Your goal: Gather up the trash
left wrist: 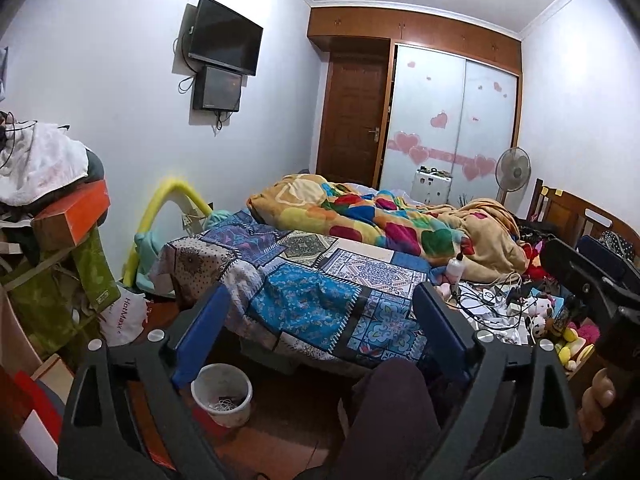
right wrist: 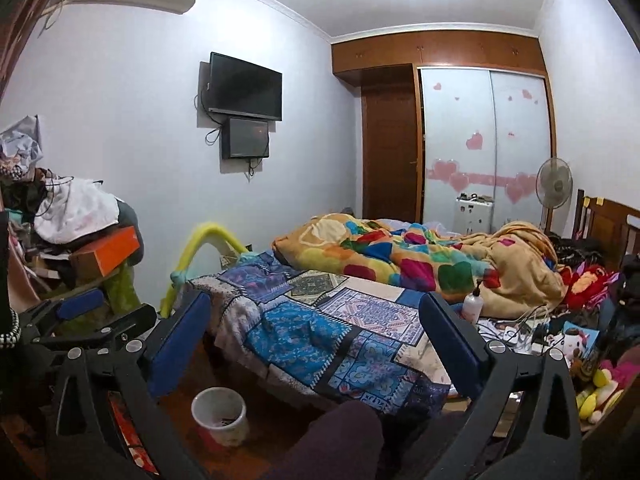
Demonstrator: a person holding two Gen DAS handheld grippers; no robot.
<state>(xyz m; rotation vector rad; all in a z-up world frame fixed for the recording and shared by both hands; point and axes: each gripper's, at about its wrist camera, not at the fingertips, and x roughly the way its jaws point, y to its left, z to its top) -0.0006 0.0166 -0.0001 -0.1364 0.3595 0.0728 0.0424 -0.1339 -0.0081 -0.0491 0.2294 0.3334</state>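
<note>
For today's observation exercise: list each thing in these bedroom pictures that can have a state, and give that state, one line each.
Left hand-held gripper: open, nothing between its fingers.
Right hand-held gripper: open, nothing held.
Waste bin: upright on the floor, a little trash inside.
Door: shut.
Wardrobe sliding doors: shut.
Television: screen dark.
Blanket: crumpled on the bed.
Pump bottle: upright.

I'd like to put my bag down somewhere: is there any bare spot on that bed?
The patchwork cover lies bare from the bed's foot up to the heart-print blanket. It is crowded to the right: past the pump bottle, cables and plush toys fill that edge. The floor holds a white bin.
</note>
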